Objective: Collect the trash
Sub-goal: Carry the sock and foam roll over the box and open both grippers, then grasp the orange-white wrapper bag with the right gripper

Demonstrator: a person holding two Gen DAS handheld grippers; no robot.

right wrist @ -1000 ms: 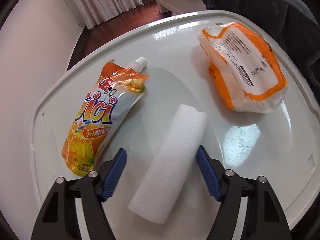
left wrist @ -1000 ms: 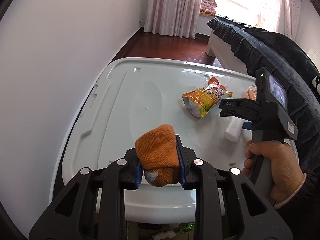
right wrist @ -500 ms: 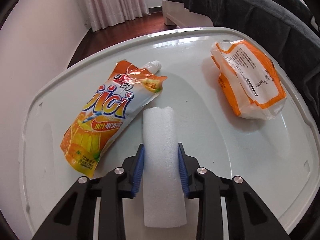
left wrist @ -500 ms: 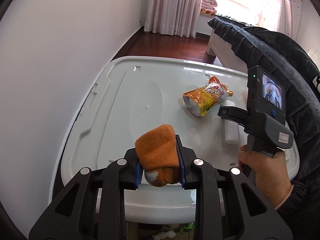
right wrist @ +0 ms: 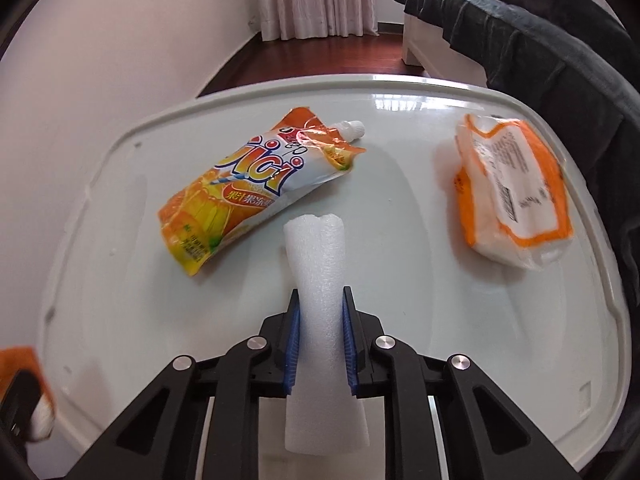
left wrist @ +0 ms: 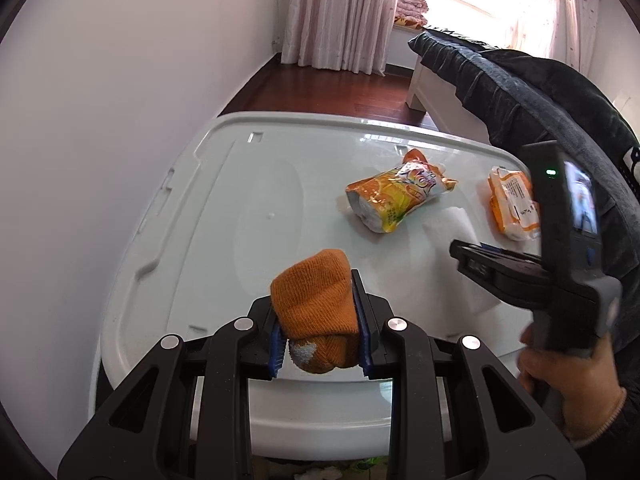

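White plastic lid [right wrist: 120,320] fills both views, with pink curtains [left wrist: 340,12], dark wood floor and a bed under a dark blanket [right wrist: 540,40] behind. From the left wrist the left gripper [left wrist: 320,332] pinches an orange knit sock [left wrist: 316,304] between its blue pads, exactly as a second ago. That view alone shows the person's hand [left wrist: 572,384] on the handle of the right gripper [left wrist: 476,256], and the small screen on its back. It sees the foam [left wrist: 452,224] only as a white patch, blurred, so the hold cannot be judged there. The right wrist settles it: the right gripper [right wrist: 320,344] is clamped on the foam roll [right wrist: 320,280], whose middle is squeezed narrow between the pads — the jaws have just been closing on it. A second ago they stood wide on either side of the roll, which lay slanted on the lid; it now points straight ahead along the fingers. This view also reads the juice pouch [right wrist: 256,192] label and spout, just left of the foam tip, and the orange-and-white packet [right wrist: 516,196] well to the right near the blanket. The sock shows at its lower left edge — a blurred orange corner.
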